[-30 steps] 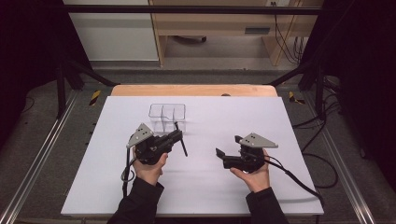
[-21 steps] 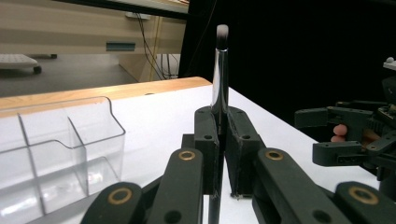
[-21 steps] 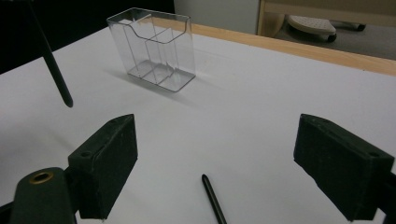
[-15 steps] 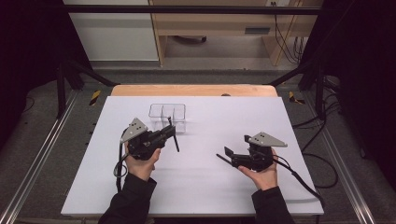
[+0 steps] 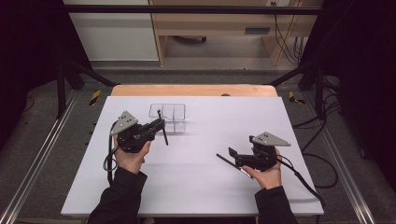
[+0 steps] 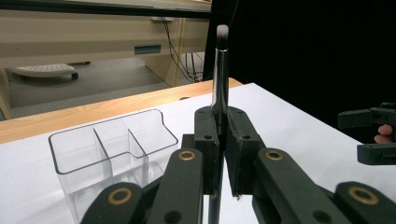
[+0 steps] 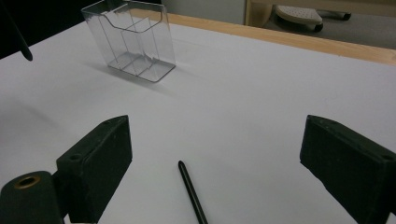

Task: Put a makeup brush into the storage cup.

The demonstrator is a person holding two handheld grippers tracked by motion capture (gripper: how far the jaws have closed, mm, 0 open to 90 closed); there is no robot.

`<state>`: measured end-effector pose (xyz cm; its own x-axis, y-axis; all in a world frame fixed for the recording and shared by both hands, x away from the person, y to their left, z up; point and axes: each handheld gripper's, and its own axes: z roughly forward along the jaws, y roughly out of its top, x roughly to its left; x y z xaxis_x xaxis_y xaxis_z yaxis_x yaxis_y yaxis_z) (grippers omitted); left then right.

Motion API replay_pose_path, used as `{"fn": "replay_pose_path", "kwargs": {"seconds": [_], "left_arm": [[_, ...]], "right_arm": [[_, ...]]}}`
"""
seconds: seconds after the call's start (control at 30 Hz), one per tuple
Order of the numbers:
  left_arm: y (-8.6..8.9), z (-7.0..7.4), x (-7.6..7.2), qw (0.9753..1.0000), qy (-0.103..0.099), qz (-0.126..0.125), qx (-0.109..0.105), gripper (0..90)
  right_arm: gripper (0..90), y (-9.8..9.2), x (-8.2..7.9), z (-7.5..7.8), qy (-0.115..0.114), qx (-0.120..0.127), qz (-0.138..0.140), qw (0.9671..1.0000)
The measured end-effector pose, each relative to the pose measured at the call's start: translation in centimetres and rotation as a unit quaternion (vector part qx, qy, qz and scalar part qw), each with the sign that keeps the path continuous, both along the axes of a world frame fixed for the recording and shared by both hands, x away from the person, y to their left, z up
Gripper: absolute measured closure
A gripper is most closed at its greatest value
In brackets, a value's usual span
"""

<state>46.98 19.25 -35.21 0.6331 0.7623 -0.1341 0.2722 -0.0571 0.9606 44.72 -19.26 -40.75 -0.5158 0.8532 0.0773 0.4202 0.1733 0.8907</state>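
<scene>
- Standing upright between the closed jaws of the left gripper (image 6: 219, 154), a slim makeup brush (image 6: 220, 79) shows its soft bristle tip at the top in the left gripper view, its handle running down out of sight below the jaws.
- From the high view, the same brush (image 5: 162, 127) is held above the white table cover, its upper end just in front of the clear organizer and its lower end pointing down toward the cover.
- That left gripper (image 5: 156, 126) is pinching the brush firmly about its middle, with the person's left hand (image 5: 128, 156) wrapped round the body behind.
- A clear plastic organizer (image 5: 168, 116) with three compartments stands on the cover just beyond the brush; in the left gripper view the organizer (image 6: 107, 154) sits to the left of the jaws.
- A second thin black stick (image 7: 192, 191), a pencil or brush handle, lies flat on the cover between the jaws of the right gripper (image 7: 215, 163).
- The right gripper (image 5: 231, 156) has its jaws spread wide, touching nothing, held by the right hand (image 5: 266, 172) low over the cover, well apart from the organizer.
- The white table cover (image 5: 210, 186) lies on a wooden table (image 5: 196, 90), whose far edge shows beyond it.
</scene>
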Motion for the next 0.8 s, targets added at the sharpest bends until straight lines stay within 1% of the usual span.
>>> {"fn": "replay_pose_path", "kwargs": {"seconds": [0.07,0.2,0.33,0.8], "left_arm": [[0.1,0.2,0.2,1.0000,0.001,0.001,0.001,83.4],[0.1,0.4,0.5,1.0000,0.001,0.003,0.006,83.4],[0.1,0.6,0.8,1.0000,0.001,0.004,0.006,83.4],[-0.2,1.8,2.4,0.9997,-0.005,0.013,0.018,83.3]], "right_arm": [[8.6,-0.2,0.0,0.0,0.002,-0.003,-0.005,1.0000],[8.0,-0.4,0.0,0.0,0.000,-0.011,-0.007,0.9999],[7.3,-0.5,0.0,0.1,-0.001,-0.015,-0.011,0.9998],[7.1,-1.2,0.0,0.1,-0.001,-0.010,-0.020,0.9998]]}}
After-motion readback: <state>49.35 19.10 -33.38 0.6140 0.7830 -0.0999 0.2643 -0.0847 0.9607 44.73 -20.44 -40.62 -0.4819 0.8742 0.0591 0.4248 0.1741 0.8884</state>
